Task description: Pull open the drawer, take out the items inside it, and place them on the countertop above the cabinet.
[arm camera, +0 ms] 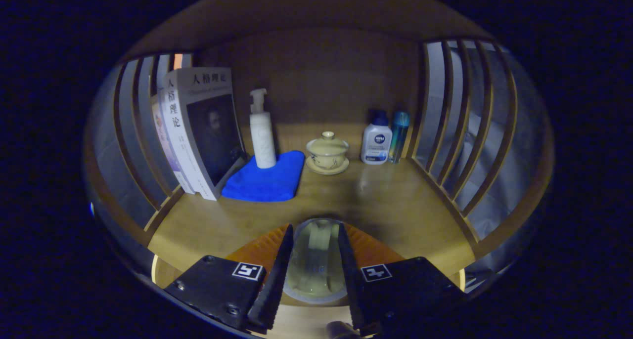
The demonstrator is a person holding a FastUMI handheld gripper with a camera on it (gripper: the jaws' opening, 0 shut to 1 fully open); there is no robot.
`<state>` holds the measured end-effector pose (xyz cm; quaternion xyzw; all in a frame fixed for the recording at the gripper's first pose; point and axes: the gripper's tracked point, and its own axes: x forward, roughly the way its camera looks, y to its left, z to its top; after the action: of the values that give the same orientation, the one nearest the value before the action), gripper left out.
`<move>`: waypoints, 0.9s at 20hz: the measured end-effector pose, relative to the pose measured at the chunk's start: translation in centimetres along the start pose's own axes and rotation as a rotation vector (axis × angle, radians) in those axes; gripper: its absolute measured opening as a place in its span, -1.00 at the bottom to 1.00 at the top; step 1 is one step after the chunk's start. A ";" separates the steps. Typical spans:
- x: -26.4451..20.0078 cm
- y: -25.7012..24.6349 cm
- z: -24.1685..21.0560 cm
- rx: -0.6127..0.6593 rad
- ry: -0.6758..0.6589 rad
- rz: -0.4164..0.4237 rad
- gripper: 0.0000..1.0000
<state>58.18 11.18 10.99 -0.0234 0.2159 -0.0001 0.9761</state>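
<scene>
- Gripper view, left: books [198, 131] lean on the slatted rail; a pump bottle [262, 131] stands on a folded blue cloth [267, 181].
- Centre: your gripper [314, 265] clamps a clear glass [316, 260], both fingers pressing it, above the countertop [395, 200].
- Right: lidded teacup [327, 152], lotion bottle [376, 141], teal bottle [398, 136].

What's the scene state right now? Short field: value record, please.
setting: wooden countertop with slatted side rails
gripper: gripper with both fingers pressing on a clear glass cup
under cup: orange coaster, partly hidden by the fingers
beyond fingers, left: leaning books, blue cloth with a white pump bottle standing on it
beyond fingers, centre: lidded tea bowl on its saucer
beyond fingers, right: white lotion bottle, teal bottle beside it
cup on counter or lifted: cannot tell
</scene>
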 end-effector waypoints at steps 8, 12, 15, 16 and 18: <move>-8.6 2.1 -0.8 -0.073 -0.227 0.050 0.65; -14.1 2.5 -2.5 -0.093 -0.357 0.043 1.00; -17.4 2.4 -4.0 -0.074 -0.441 0.042 1.00; -18.4 2.2 -4.9 -0.064 -0.457 0.040 1.00; -19.9 2.4 -6.9 -0.066 -0.470 0.048 1.00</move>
<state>37.23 13.44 13.00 -0.0496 -0.0169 0.0354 0.9980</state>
